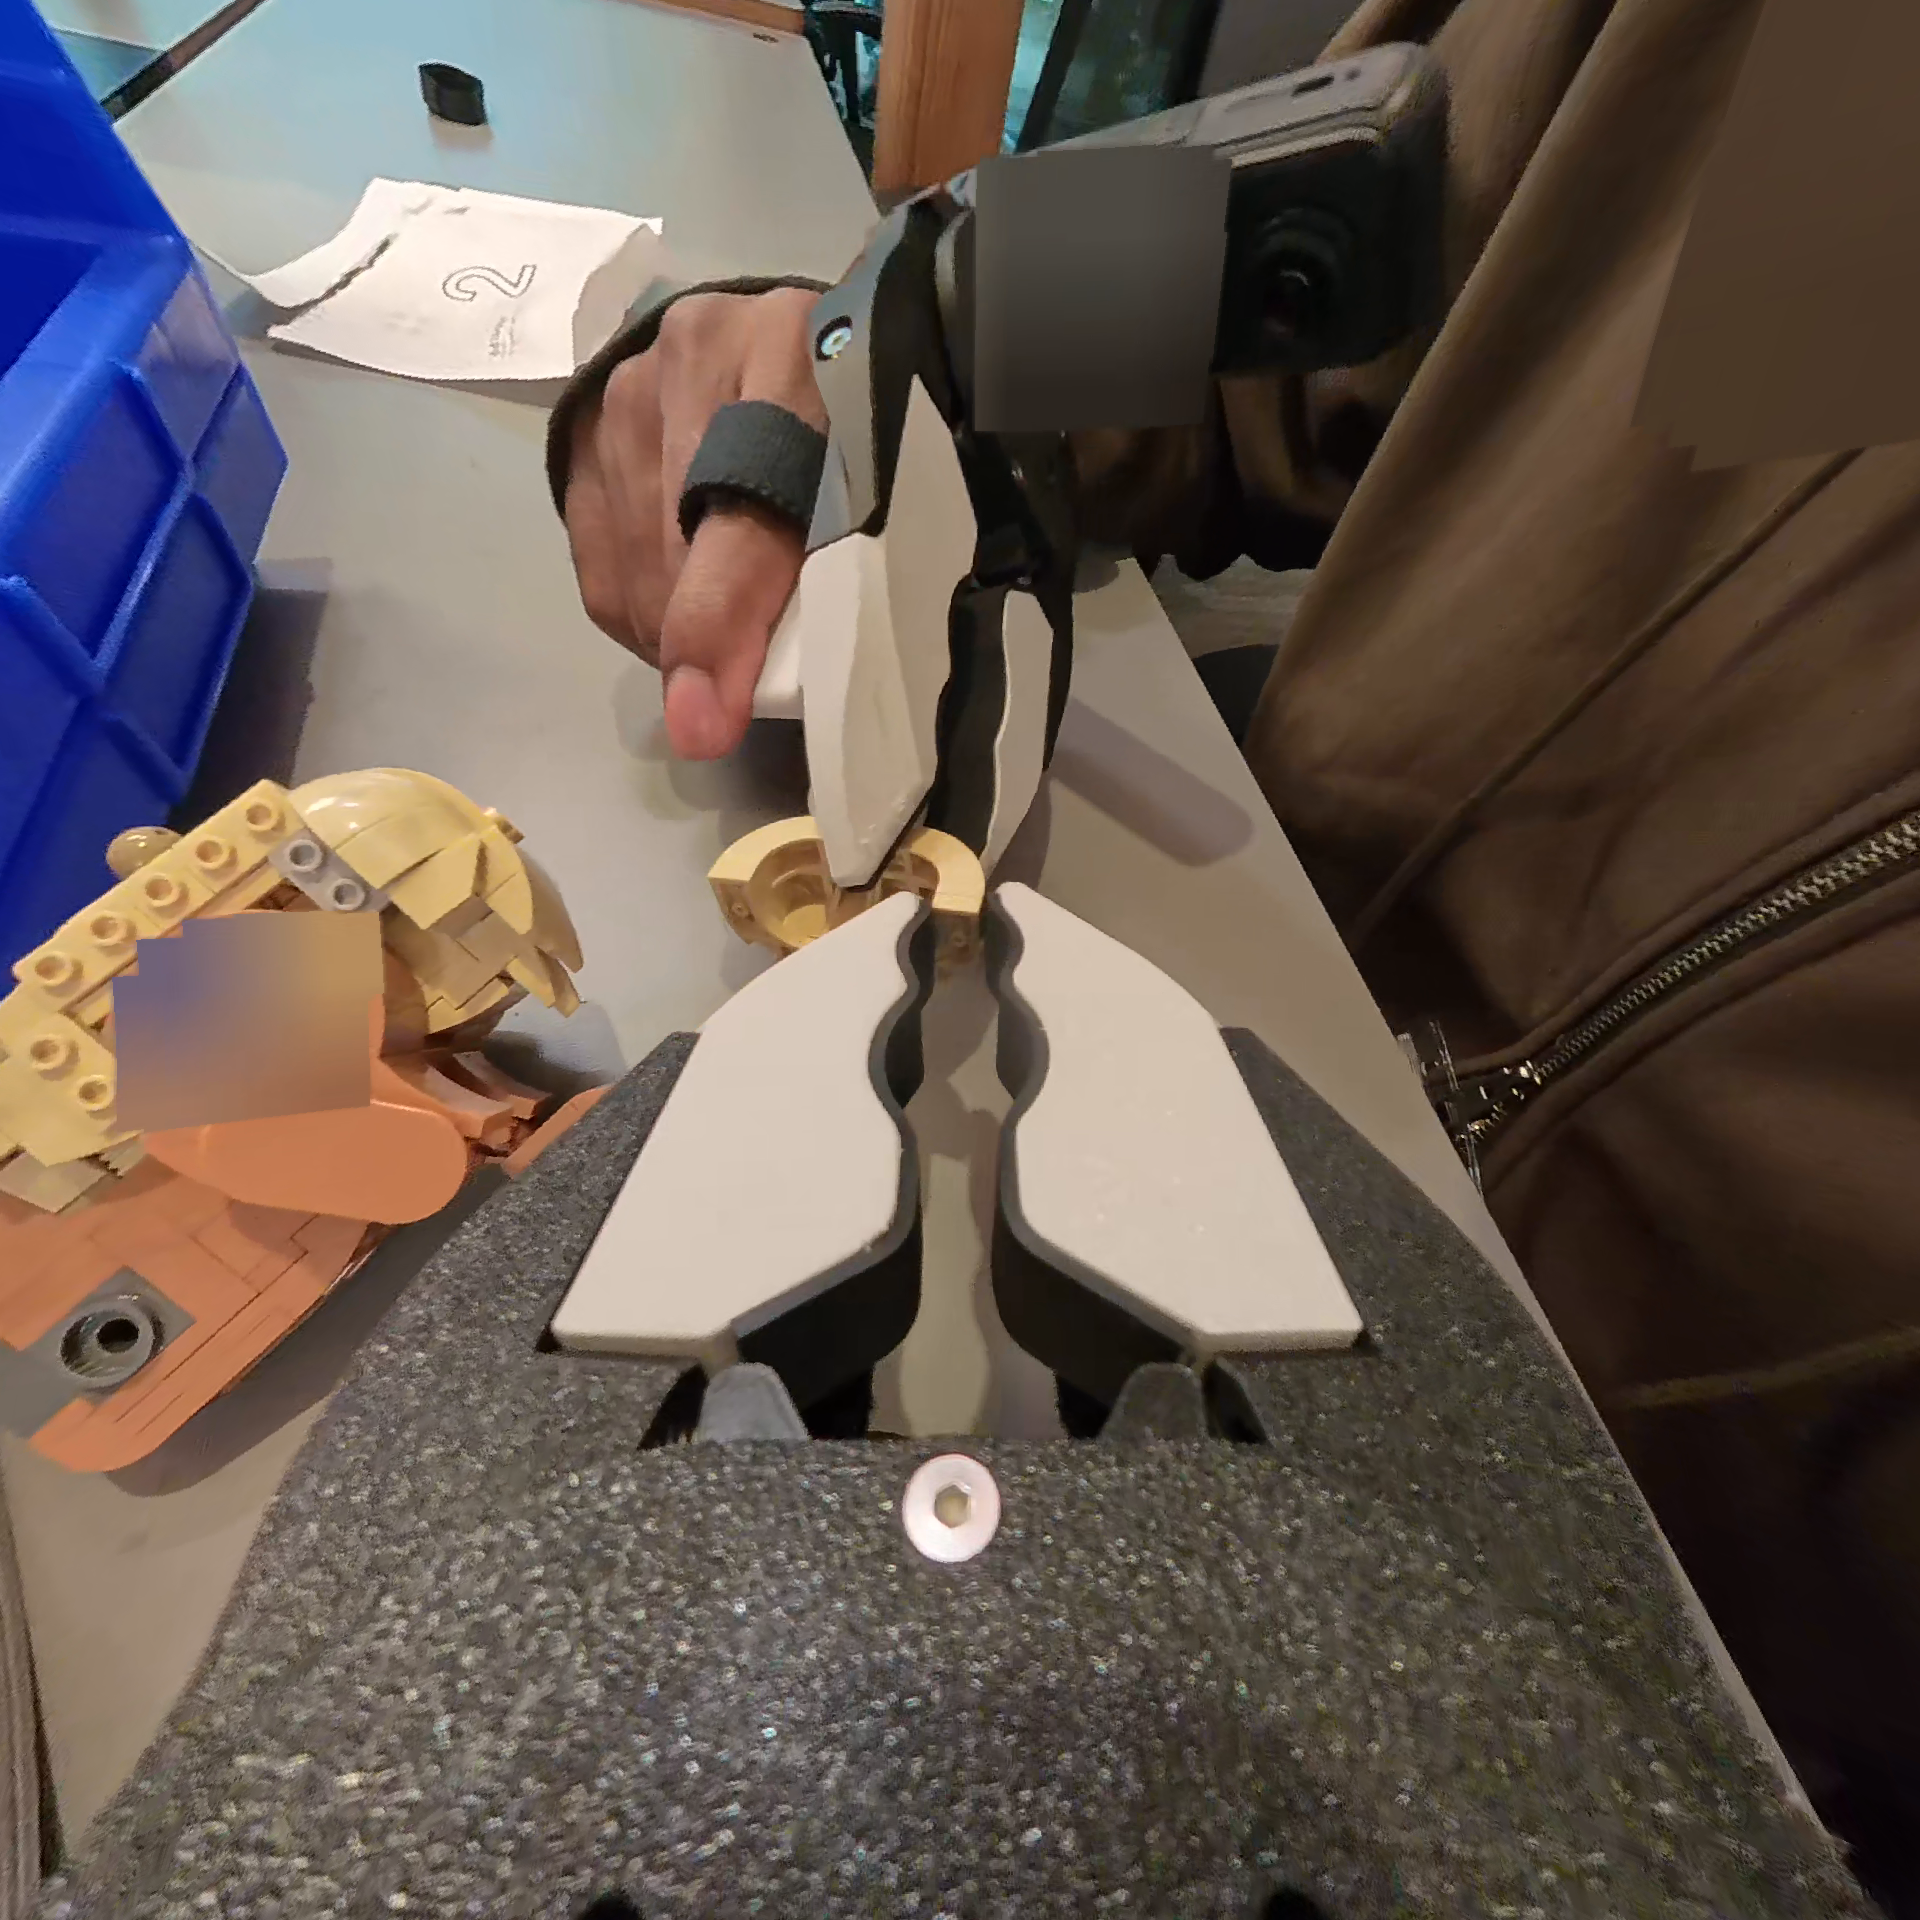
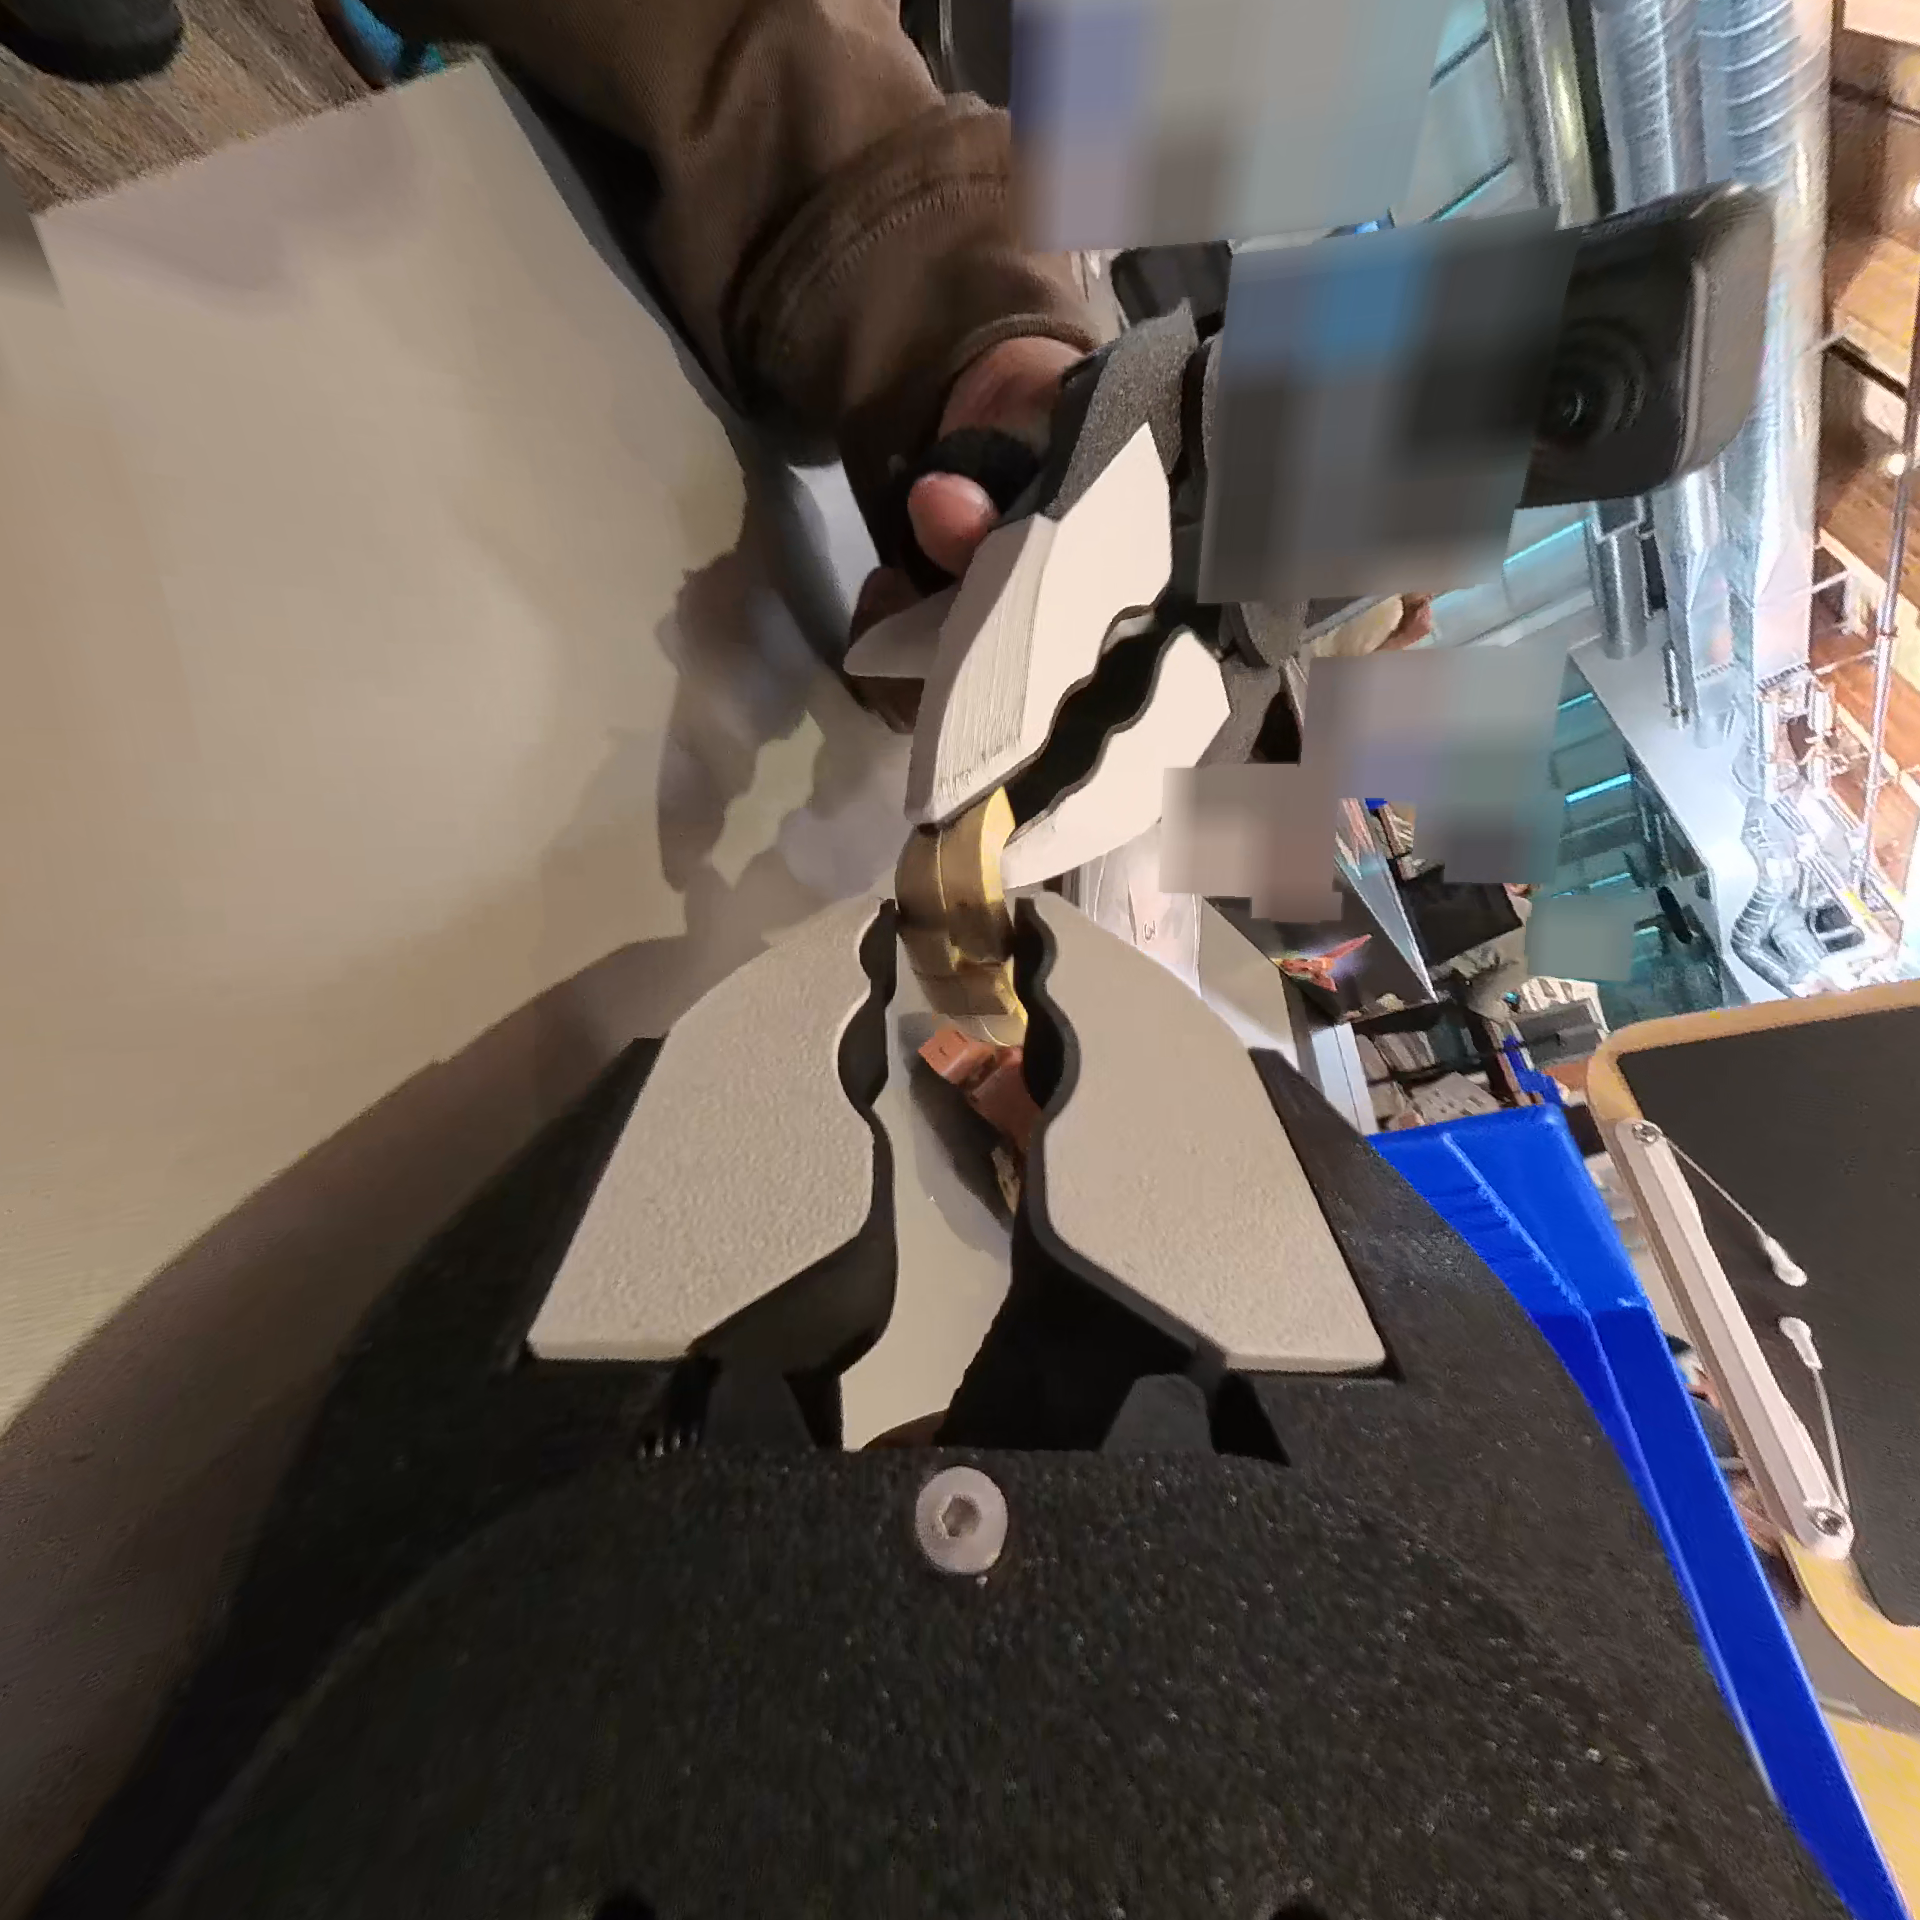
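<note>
Left wrist view puts our left gripper at mid-frame, its jaws nearly closed on one end of a tan curved brick piece. That piece sits just past the fingertips, low over the grey table, and its arc bends away to the left of the frame. Our right gripper comes down from the upper middle of the frame and bites the same piece on its far rim, jaws narrowly parted around it.

Right wrist view shows the piece edge-on between the right gripper fingertips, both pads against its sides. Its long axis runs up the frame to the left gripper, which clamps its upper end.

We count one curved piece, two grippers and two hands. We also see one tan-and-orange brick model at the left edge, one blue bin at upper left, one printed paper sheet and one small black ring near the top.
</note>
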Motion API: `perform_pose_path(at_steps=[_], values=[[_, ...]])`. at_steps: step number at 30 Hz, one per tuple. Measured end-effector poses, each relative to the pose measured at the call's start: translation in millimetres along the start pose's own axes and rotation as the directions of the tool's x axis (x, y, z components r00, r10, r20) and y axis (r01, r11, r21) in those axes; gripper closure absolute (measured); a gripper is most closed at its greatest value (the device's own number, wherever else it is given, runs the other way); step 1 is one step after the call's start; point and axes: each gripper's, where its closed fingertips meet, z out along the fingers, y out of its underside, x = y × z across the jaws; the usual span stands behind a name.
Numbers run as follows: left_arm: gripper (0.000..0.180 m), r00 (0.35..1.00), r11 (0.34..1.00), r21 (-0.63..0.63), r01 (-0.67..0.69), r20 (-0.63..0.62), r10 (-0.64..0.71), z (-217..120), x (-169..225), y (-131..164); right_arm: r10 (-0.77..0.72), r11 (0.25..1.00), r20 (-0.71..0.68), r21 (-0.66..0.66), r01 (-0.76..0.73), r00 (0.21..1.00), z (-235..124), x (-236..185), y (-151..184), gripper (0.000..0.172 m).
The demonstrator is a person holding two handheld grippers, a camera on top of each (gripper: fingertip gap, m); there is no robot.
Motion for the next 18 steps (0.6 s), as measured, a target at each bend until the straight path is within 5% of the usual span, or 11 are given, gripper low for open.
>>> perform_pose_path(at_steps=[14, 18], values=[[0.171, 0.985, 0.995, 0.091, 0.044, -0.170, -0.028, -6, 24, -14, 0.124, 0.974, 0.088, 0.177, -0.138, 0.988, -11, -3, -29, 0.154], [0.171, 0.990, 0.991, 0.109, 0.075, -0.129, -0.061, -8, 14, -16, 0.113, 0.985, 0.004, 0.128, -0.112, 0.994, -7, 4, -21, 0.151]])
